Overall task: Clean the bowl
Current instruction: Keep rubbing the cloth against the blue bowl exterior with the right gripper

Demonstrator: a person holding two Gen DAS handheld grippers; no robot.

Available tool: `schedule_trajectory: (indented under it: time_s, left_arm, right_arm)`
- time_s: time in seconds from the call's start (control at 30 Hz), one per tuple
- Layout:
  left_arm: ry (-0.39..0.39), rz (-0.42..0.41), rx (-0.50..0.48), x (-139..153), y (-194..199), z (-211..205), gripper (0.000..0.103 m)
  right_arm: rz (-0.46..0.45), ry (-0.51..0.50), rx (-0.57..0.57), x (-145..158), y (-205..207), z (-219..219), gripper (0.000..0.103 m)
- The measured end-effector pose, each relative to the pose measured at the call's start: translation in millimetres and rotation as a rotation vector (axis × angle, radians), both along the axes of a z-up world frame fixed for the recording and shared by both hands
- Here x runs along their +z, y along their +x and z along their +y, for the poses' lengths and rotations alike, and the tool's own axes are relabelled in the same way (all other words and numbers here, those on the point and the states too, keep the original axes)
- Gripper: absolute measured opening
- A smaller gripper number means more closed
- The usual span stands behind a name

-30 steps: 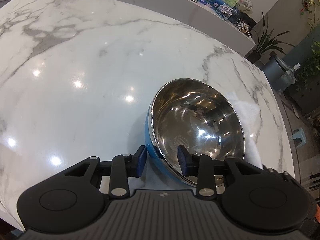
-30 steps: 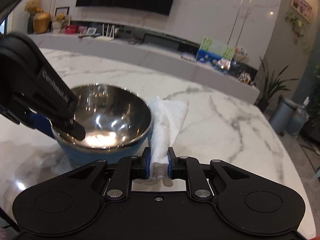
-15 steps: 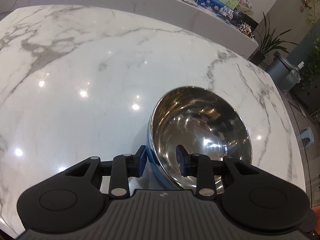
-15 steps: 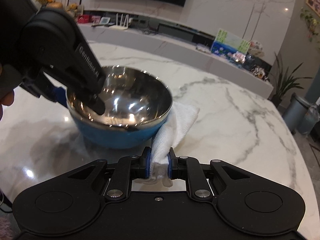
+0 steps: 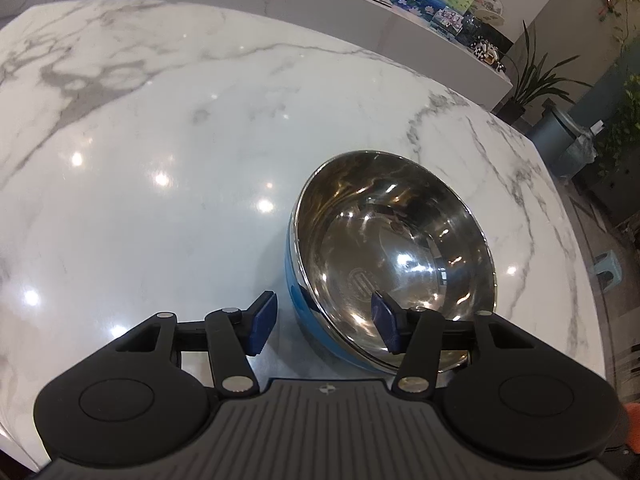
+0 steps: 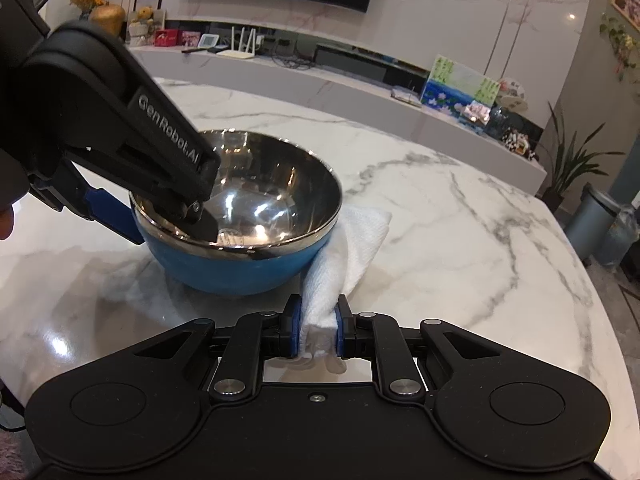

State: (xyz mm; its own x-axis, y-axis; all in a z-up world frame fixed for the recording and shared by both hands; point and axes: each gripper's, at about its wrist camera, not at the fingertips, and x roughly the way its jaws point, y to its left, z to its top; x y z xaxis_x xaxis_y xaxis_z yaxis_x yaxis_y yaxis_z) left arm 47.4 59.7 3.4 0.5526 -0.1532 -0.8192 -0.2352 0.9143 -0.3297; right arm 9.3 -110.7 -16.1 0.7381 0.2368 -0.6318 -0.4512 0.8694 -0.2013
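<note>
— What colours on the bowl (image 6: 240, 236)?
— Bright blue outside, mirror-silver steel inside with a stamped round mark at the bottom.
— The bench (image 5: 200, 140)?
— Glossy white marble, grey veins.
— And the cloth (image 6: 352, 248)?
— White, waffle-textured. The fingers (image 5: 262, 324) carry dark blue pads on black bodies.

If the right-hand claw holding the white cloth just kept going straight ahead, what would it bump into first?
Most likely the bowl. The right gripper is shut on the white cloth, whose front already lies against the bowl's blue outer wall. Depth is unclear, but the bowl sits slightly left of centre, so the cloth would press into it first.
</note>
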Motion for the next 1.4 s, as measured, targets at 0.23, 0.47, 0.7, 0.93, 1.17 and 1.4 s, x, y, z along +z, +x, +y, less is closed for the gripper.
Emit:
schedule_trajectory:
  time_s: [0.23,0.47,0.7,0.93,1.17,1.4]
  left_arm:
    - [0.038,0.006,-0.006,-2.0,3.9,0.3,0.033]
    - [0.071,-0.004,-0.011,2.3,7.3,2.5,0.028]
    - [0.073,0.009,-0.019,-1.2,7.7,2.3,0.028]
    - [0.069,0.018,-0.006,-2.9,7.0,8.4,0.029]
    - [0.052,0.024,0.024,2.2,-5.5,14.2,0.036]
    - [0.104,-0.001,-0.013,8.2,-4.2,7.1,0.028]
  right_arm:
    - [-0.084,0.027,-0.039,8.3,-2.9,-7.2,0.014]
    - [-0.092,0.043,-0.029,10.4,-3.7,-8.8,0.014]
    - [-0.017,0.034,0.037,6.4,-5.0,-1.9,0.014]
    - [0.042,0.011,0.084,-0.2,-3.0,4.5,0.014]
    - [0.04,0.011,0.062,-1.8,3.8,1.5,0.014]
    - [0.037,0.014,0.045,-3.0,9.4,-0.3,0.014]
